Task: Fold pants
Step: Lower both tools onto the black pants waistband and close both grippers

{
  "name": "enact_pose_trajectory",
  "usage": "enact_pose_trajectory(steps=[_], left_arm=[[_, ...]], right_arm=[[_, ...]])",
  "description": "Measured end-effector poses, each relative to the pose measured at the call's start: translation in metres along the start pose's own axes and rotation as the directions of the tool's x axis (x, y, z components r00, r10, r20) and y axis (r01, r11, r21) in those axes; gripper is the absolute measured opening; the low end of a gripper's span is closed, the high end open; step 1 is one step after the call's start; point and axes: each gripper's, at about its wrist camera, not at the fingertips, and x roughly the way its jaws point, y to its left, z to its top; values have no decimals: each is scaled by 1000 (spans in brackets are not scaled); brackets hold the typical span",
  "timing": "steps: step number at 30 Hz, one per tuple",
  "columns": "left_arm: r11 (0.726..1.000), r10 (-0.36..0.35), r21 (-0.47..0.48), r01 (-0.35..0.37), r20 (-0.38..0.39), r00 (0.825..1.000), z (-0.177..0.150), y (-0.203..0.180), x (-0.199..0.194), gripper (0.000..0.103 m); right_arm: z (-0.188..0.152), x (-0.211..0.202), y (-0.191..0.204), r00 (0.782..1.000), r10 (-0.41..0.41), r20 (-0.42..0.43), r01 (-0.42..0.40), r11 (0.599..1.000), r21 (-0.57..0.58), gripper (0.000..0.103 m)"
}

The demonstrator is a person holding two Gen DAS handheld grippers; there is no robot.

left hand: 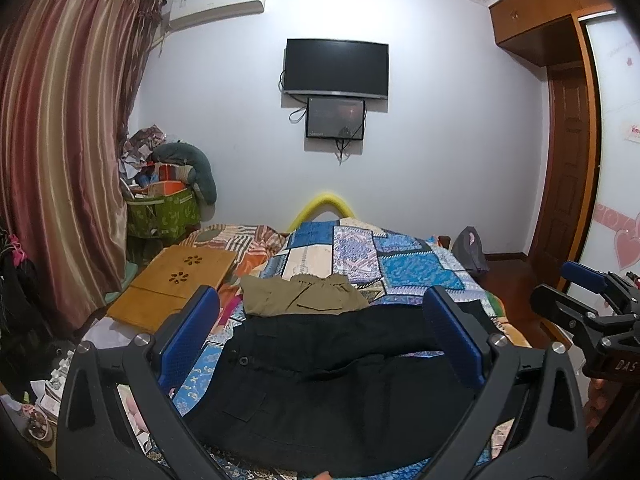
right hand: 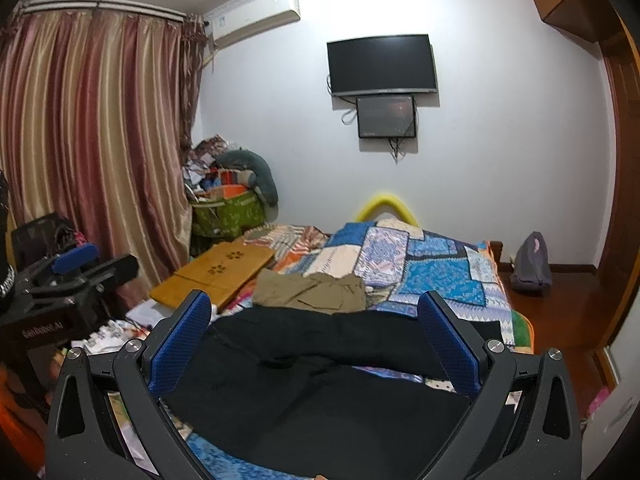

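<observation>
Pants on the bed, with both grippers held above the near end.

The big pants [left hand: 320, 380] lie flat on the bed [left hand: 400, 264], nearest to us. Just behind them lie the small pants [left hand: 304, 294], touching their far edge. To the left of the small pants a board [left hand: 172, 284] rests on the bed. Behind the board, in the corner, stands a full bag [left hand: 164, 212]. On the wall behind the bed hangs a TV [left hand: 336, 68], with a small screen [left hand: 335, 118] right under it. The left gripper [left hand: 320, 340] and right gripper [right hand: 314, 344] hang side by side, fingers wide apart.
</observation>
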Motion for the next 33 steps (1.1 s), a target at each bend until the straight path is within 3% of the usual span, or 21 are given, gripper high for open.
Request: enact_pose_trajectory(steps=[9, 16, 21, 26, 29, 33], left_arm=[[998, 47, 38, -43, -125, 991, -6, 37, 88, 103], [994, 107, 49, -98, -253, 961, -18, 80, 179, 103], [993, 119, 22, -119, -377, 918, -34, 114, 250, 98], [992, 102, -16, -128, -510, 854, -59, 146, 323, 89], [990, 94, -31, -135, -565, 819, -73, 161, 358, 81], [990, 57, -66, -127, -632, 773, -91, 177, 399, 78]], right_arm=[[-23, 66, -46, 984, -84, -157, 84, 996, -8, 103], [-32, 111, -85, 966, -102, -239, 105, 994, 2, 102], [-33, 145, -108, 949, -127, -289, 128, 992, -15, 102], [-38, 186, -138, 928, -113, -355, 124, 992, 10, 102], [-42, 209, -147, 912, -111, -395, 121, 993, -1, 92], [-48, 239, -156, 893, -94, -439, 93, 995, -25, 92]])
